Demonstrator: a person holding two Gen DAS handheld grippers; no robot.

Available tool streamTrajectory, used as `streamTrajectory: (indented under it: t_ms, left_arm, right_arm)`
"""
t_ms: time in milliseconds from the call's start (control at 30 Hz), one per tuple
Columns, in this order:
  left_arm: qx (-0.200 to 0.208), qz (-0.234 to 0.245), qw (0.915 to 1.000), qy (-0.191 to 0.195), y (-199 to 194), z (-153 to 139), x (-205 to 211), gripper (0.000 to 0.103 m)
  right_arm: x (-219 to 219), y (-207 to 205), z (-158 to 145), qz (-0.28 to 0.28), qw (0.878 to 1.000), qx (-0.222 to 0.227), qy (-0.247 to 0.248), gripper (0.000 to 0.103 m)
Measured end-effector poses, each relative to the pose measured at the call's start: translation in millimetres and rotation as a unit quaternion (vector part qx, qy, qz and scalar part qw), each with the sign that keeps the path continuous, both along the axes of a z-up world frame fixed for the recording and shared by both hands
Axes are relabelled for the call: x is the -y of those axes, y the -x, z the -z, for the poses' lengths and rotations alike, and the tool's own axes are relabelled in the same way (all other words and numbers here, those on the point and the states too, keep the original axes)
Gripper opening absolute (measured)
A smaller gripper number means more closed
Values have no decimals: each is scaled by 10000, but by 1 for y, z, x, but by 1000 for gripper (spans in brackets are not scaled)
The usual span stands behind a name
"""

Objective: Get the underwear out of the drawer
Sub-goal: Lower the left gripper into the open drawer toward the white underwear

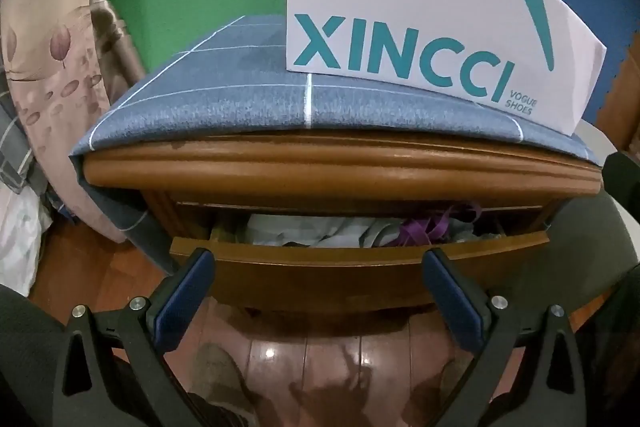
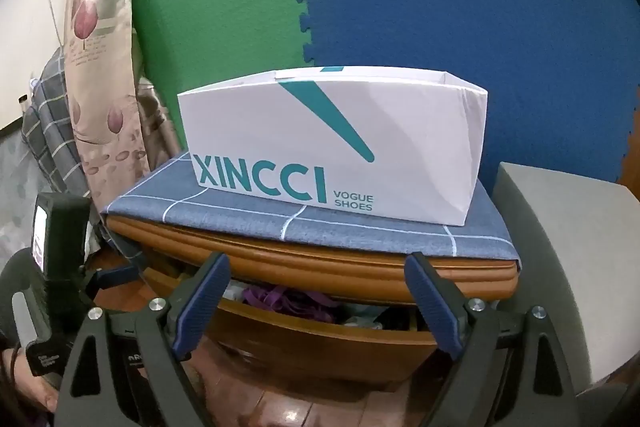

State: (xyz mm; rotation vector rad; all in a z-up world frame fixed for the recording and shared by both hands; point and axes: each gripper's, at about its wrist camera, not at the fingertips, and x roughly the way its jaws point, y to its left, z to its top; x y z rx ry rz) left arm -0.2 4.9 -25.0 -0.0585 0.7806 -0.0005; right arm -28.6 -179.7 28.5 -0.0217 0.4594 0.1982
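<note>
A wooden nightstand has its top drawer (image 1: 360,259) pulled partly out. Inside lie crumpled clothes: a purple garment (image 1: 420,231) at the right and pale grey-white fabric (image 1: 304,231) to its left. My left gripper (image 1: 316,259) is open and empty, just in front of the drawer front. In the right wrist view the drawer (image 2: 320,339) shows the purple garment (image 2: 288,297). My right gripper (image 2: 318,263) is open and empty, in front of and slightly above the drawer opening. The left gripper's body (image 2: 60,239) shows at the left edge.
A white XINCCI shoe box (image 2: 332,143) stands open on a blue checked cloth (image 1: 240,99) covering the nightstand top. A floral pillow (image 1: 44,39) and bedding lie left. A grey box (image 2: 560,227) stands right. Green and blue foam mats form the back wall. The floor is glossy wood.
</note>
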Motion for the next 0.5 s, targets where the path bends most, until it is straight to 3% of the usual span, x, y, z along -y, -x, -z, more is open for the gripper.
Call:
streamTrajectory:
  t_ms: [300,500]
  left_arm:
    - [-206,-43,9997,126,-7,5,1,102]
    - [-340,-186,9984,418,-10,8,-3,102]
  right_arm:
    - [25,-5,-24,7,9998,-57,-213,92]
    - [52,-8,-57,-121,9990,421,79,91]
